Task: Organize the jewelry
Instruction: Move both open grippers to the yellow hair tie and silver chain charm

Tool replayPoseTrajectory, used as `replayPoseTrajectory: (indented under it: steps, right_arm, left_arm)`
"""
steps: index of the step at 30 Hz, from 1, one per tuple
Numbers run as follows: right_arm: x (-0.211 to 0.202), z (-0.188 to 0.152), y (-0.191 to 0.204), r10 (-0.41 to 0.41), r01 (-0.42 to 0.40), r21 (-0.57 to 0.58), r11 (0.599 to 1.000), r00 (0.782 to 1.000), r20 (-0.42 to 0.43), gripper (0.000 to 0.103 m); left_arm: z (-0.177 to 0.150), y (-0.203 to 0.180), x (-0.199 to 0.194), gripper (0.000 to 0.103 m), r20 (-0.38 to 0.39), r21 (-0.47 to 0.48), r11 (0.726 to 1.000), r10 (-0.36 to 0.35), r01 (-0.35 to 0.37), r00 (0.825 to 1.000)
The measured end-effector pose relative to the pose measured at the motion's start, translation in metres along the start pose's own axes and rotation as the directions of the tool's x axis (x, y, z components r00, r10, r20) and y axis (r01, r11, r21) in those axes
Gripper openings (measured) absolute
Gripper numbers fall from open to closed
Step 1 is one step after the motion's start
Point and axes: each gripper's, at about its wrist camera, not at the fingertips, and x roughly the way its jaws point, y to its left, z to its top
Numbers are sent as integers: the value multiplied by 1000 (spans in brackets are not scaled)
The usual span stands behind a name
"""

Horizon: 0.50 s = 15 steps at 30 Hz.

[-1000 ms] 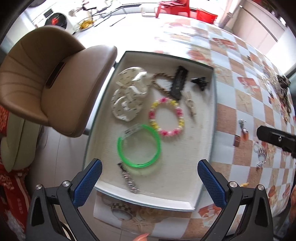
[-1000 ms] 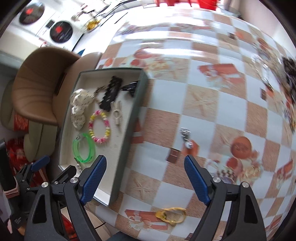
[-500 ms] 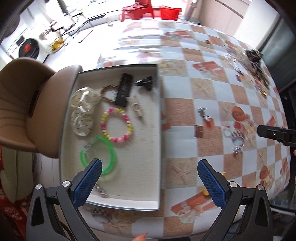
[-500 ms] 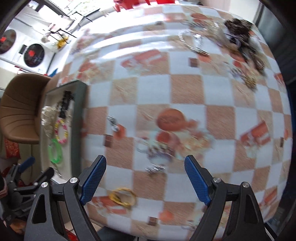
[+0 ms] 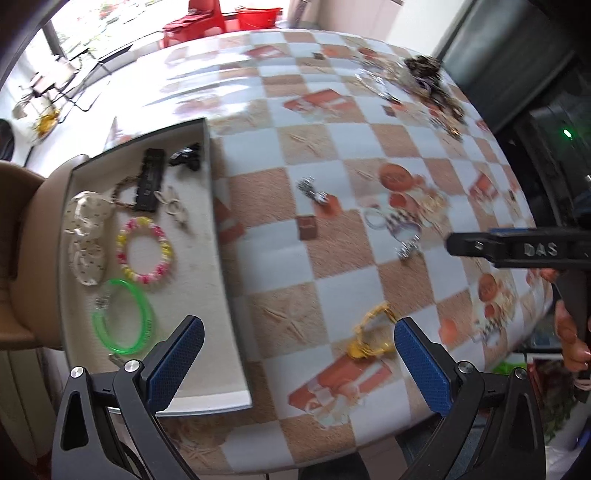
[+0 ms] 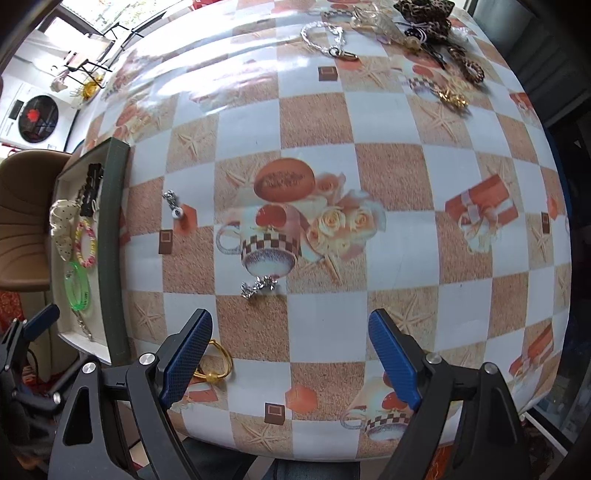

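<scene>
1. While both grippers hang above the checkered table (image 6: 388,122), neither carries anything: the left gripper (image 5: 297,354) has its blue pads spread wide, and the right gripper (image 6: 290,356) is equally wide open.
2. At the table's left edge, the tray (image 5: 212,206) holds a green bangle (image 5: 123,317), a pink-and-yellow bead bracelet (image 5: 144,249), a cream dotted scrunchie (image 5: 85,236) and a black hair clip (image 5: 149,179).
3. Loose pieces lie on the tablecloth: a gold bracelet (image 5: 373,334) (just ahead of the left gripper's right pad), a silver clasp piece (image 6: 258,286) below the printed cup, and a silver charm (image 6: 173,205) nearer the tray.
4. More jewelry is piled at the far right corner (image 6: 424,22).
</scene>
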Motion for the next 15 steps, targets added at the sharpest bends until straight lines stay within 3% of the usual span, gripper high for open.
replayPoseTrajectory:
  steps: [8, 15]
  right_arm:
    - [10, -4, 8, -14, 13, -41, 999, 1000, -16, 89]
    - [20, 2, 6, 25, -27, -117, 993, 1000, -19, 88]
  left_arm:
    - [-16, -17, 6, 103, -15, -17, 1000, -20, 19, 1000]
    - [-32, -25, 27, 103, -33, -147, 989, -11, 6, 999]
